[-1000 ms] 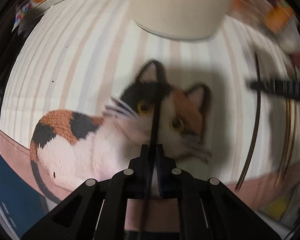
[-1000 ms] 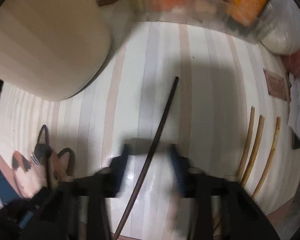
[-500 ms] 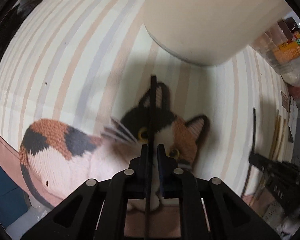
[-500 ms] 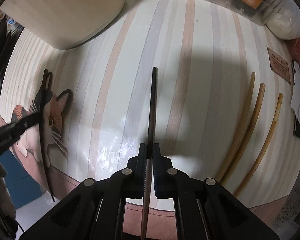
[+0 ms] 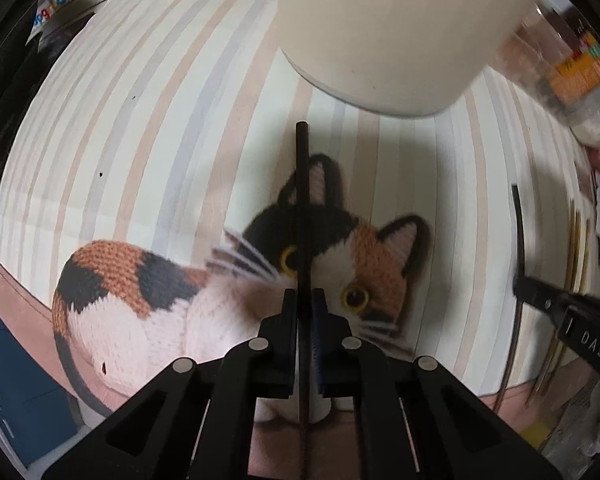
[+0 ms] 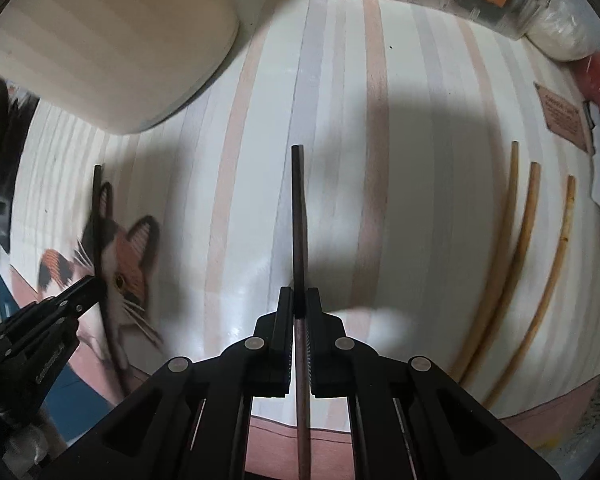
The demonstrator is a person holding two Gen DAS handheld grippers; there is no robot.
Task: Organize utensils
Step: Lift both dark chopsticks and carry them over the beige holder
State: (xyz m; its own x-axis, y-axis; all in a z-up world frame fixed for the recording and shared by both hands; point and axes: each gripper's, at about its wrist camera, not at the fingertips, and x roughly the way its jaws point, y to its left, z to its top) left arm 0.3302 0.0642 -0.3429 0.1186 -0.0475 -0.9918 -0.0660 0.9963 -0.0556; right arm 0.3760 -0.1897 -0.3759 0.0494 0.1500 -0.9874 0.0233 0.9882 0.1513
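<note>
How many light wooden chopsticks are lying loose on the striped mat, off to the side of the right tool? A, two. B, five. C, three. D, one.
C: the right wrist view shows three light wooden chopsticks lying side by side on the striped mat, apart from the right tool.

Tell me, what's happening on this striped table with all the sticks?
A person is working two handheld grippers. The left gripper is shut on one thin dark chopstick above the knitted calico cat mat; the right gripper is shut on another dark brown chopstick. Three pale bamboo chopsticks lie on the striped tablecloth. A cream cylindrical container stands nearby.
</note>
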